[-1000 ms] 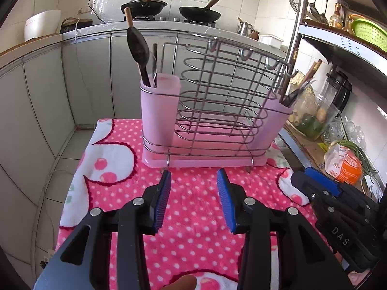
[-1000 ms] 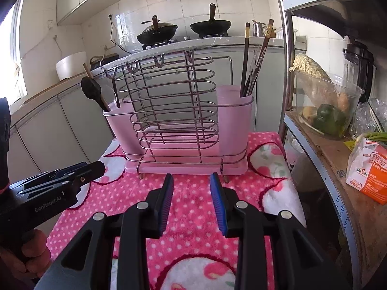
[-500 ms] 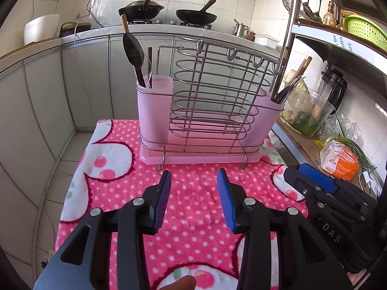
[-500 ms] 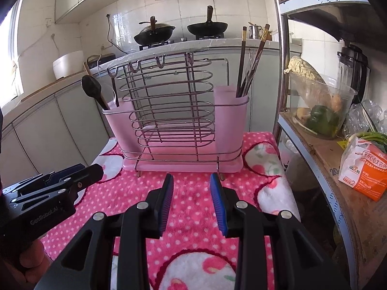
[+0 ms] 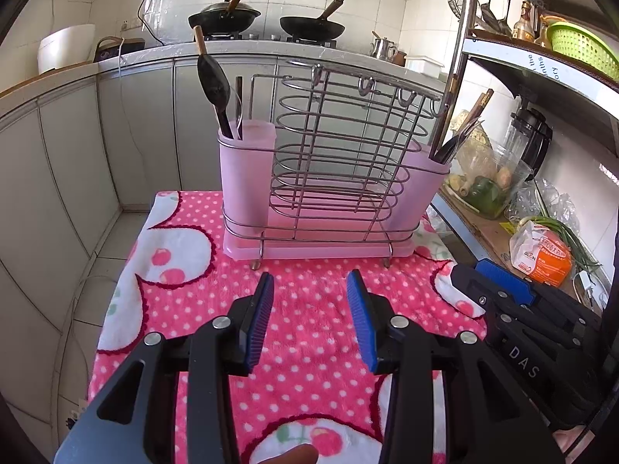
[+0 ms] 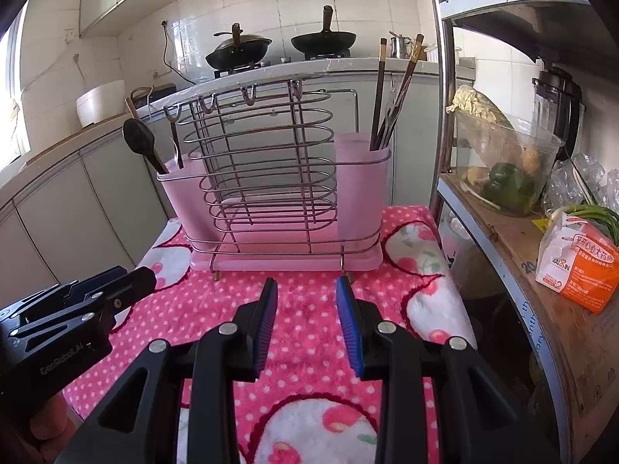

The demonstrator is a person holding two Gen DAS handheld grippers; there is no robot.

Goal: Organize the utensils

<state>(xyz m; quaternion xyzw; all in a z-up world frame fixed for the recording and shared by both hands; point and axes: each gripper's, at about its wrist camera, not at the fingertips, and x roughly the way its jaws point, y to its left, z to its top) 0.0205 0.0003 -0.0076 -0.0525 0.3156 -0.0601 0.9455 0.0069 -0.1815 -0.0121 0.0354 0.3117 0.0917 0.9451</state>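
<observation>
Both my tools, left tool (image 5: 309, 321) and right tool (image 6: 306, 321), hang spread and empty. The utensil rack (image 5: 329, 178) stands straight ahead; I'd check each cup's contents before reaching.

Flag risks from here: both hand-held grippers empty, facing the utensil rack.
1. The dark wooden spoon leans out of the left pink cup; a grab high on it could tip the rack.
2. The chopsticks stand bunched in the right cup, so one grasp may drag several.
3. The fleece cloth may let the rack's feet slide.
</observation>
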